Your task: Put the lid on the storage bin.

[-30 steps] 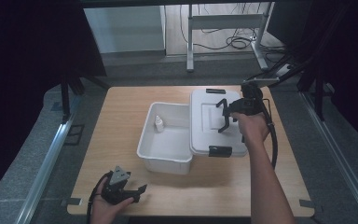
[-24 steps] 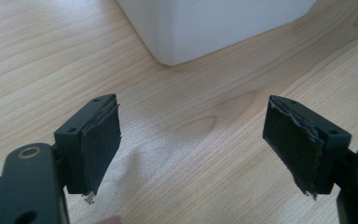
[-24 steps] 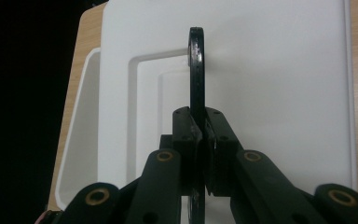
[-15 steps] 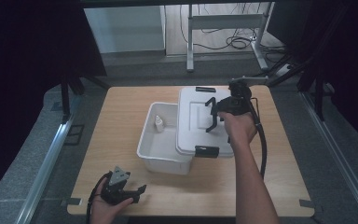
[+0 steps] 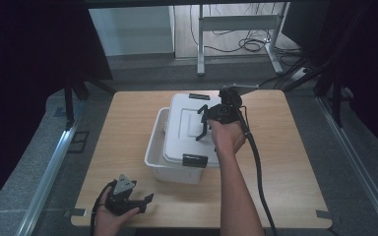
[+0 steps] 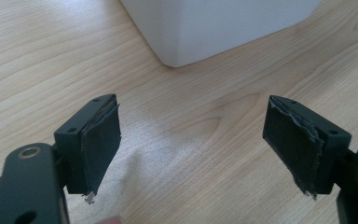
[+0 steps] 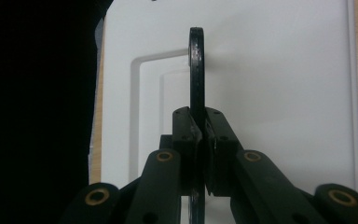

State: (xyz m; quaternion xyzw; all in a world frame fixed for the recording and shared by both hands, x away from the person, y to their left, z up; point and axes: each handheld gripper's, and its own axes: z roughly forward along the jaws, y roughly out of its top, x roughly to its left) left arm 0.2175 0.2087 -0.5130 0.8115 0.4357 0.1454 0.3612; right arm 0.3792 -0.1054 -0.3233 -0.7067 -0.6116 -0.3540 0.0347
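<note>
A: Where is the white rectangular plastic lid in the high view?

B: At the middle of the frame, lying over the right-hand and far part of the white plastic storage box. A strip of the box's open inside shows along the lid's left edge. A black latch sits on the lid's near edge and another at its far edge.

A: And the right tool?

B: It is just right of centre, above the lid, closed on the lid's thin black carrying handle. In the right gripper view the two jaws pinch that handle edge-on between them, with the white lid surface behind.

A: The left tool?

B: Lower left of the high view, held in a hand near the front edge of the light wooden desk, apart from the box. In the left gripper view its jaws stand wide apart with nothing between them, bare wood grain beneath, and a corner of the white box at the top of the frame.
</note>
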